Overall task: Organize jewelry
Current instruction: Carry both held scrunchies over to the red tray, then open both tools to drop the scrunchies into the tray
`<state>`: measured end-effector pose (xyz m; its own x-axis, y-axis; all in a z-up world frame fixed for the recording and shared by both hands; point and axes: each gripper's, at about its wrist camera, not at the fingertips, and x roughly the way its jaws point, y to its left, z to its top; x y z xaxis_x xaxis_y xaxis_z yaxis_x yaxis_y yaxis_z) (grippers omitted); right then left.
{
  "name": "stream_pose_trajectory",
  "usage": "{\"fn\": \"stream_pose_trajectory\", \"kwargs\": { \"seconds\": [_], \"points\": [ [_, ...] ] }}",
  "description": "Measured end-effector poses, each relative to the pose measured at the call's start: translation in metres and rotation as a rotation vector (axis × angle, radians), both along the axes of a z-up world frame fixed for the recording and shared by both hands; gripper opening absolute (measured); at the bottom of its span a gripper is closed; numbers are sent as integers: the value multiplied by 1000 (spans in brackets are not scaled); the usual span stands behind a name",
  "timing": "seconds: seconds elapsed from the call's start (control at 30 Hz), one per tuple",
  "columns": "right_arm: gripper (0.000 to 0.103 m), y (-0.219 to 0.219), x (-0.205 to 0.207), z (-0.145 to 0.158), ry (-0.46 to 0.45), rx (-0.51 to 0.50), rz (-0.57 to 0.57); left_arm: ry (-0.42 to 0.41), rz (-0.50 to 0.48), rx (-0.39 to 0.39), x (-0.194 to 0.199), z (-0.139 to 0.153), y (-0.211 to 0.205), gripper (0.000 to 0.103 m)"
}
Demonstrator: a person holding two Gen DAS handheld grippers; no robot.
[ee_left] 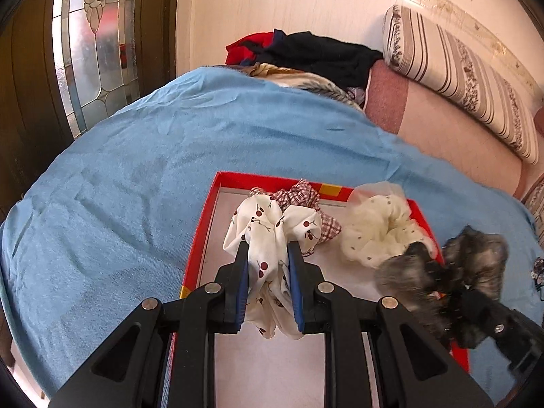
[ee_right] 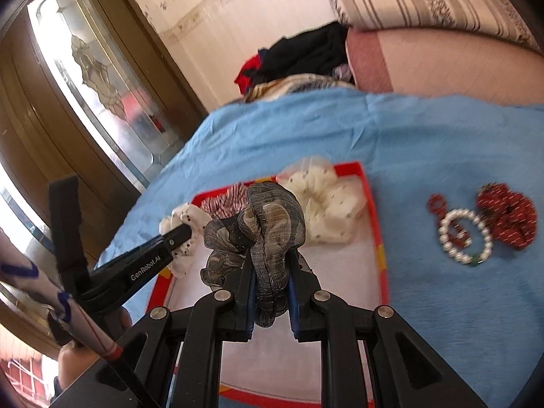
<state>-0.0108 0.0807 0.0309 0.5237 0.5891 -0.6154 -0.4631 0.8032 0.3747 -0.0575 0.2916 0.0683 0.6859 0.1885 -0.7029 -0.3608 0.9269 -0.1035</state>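
Observation:
My left gripper [ee_left: 268,250] is shut on a white cherry-print scrunchie [ee_left: 268,224], held over the red-rimmed tray [ee_left: 204,227]. Behind it in the tray lies a red-checked scrunchie [ee_left: 306,197], and a cream dotted scrunchie [ee_left: 377,227] rests against the right rim. My right gripper [ee_right: 271,258] is shut on a grey sheer scrunchie [ee_right: 272,217] above the same tray [ee_right: 375,224]; it shows blurred at the right of the left wrist view as the grey scrunchie [ee_left: 476,255]. On the blue cloth right of the tray lie a pearl bracelet [ee_right: 465,234], a small red beaded piece [ee_right: 435,204] and a red scrunchie [ee_right: 506,217].
A blue cloth [ee_left: 136,170] covers the bed. A striped bolster [ee_left: 459,74] and a pile of dark and red clothes [ee_left: 306,51] lie at the far side by the wall. A wooden door with patterned glass [ee_left: 88,51] stands to the left.

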Motion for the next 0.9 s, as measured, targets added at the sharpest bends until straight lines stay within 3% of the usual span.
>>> {"fn": "stream_pose_trajectory", "kwargs": {
  "seconds": [0.43, 0.63, 0.9],
  "points": [
    [20, 18, 24, -32, 62, -57, -2, 36, 13, 19, 6, -13, 2, 21],
    [31, 18, 20, -30, 57, -65, 8, 19, 22, 30, 7, -10, 2, 37],
    [34, 5, 6, -16, 20, -52, 6, -45, 31, 68, 0, 6, -8, 41]
  ]
}}
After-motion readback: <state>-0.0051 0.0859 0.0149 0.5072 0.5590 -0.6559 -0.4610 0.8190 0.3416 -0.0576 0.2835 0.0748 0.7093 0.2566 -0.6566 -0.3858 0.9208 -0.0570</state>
